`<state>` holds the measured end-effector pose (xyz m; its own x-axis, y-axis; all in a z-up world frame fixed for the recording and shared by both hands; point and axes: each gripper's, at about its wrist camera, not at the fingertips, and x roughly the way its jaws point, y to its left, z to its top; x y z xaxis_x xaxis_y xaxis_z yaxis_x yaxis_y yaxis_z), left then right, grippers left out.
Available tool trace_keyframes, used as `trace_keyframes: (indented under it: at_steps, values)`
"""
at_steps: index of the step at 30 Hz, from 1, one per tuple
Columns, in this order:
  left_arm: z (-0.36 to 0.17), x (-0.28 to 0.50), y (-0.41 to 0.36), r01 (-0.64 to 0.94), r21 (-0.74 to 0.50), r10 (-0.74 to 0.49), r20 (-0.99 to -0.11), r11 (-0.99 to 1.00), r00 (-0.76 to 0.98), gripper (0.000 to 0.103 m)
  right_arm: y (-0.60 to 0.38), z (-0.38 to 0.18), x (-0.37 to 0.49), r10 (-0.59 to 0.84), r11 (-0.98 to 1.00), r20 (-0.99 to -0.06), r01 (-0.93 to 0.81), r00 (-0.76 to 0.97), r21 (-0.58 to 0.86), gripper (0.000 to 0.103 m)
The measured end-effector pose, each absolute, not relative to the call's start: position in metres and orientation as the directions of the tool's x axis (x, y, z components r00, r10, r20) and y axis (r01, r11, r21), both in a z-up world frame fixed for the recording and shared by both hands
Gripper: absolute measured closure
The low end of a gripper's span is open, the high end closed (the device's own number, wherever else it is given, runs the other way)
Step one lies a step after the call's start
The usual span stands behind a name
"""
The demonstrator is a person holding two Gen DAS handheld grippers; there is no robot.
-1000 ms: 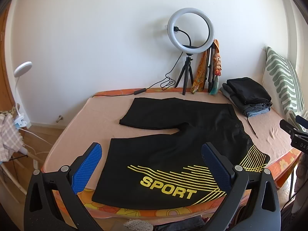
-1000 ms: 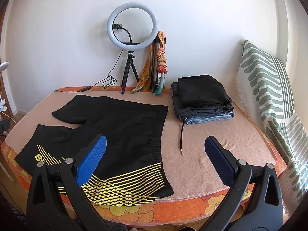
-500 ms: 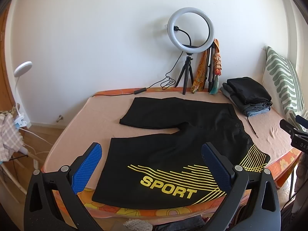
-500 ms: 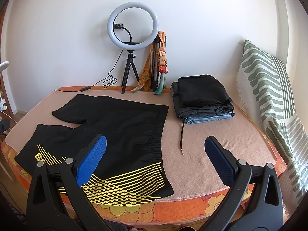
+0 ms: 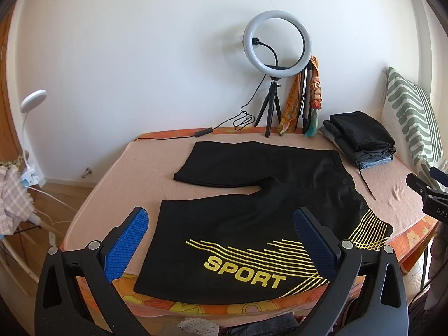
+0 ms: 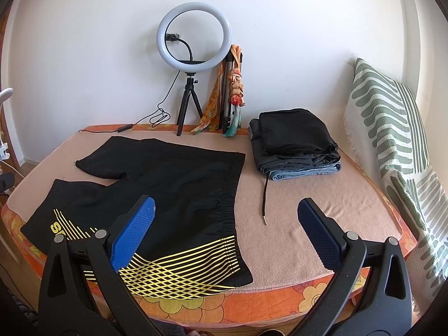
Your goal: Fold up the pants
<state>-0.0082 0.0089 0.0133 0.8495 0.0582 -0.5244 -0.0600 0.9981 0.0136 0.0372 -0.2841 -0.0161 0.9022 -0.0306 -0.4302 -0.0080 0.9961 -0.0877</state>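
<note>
Black shorts with yellow stripes and the word SPORT lie spread flat on the bed, legs to the left, waistband to the right. They also show in the right wrist view. My left gripper is open and empty, held above the near leg's hem. My right gripper is open and empty, above the near waistband corner at the bed's front edge.
The bed has a tan cover with an orange flowered edge. A stack of folded clothes with a loose black drawstring sits at the back right. A ring light on a tripod stands at the wall. A striped pillow leans right.
</note>
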Motion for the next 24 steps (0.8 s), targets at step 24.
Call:
trace_keyframes:
  at_steps: [24]
  values:
    - [-0.003, 0.003, 0.032, -0.011, 0.044, 0.034, -0.59, 0.999, 0.807, 0.0, -0.292, -0.021, 0.035, -0.014, 0.995, -0.439, -0.029, 0.898, -0.092, 0.0]
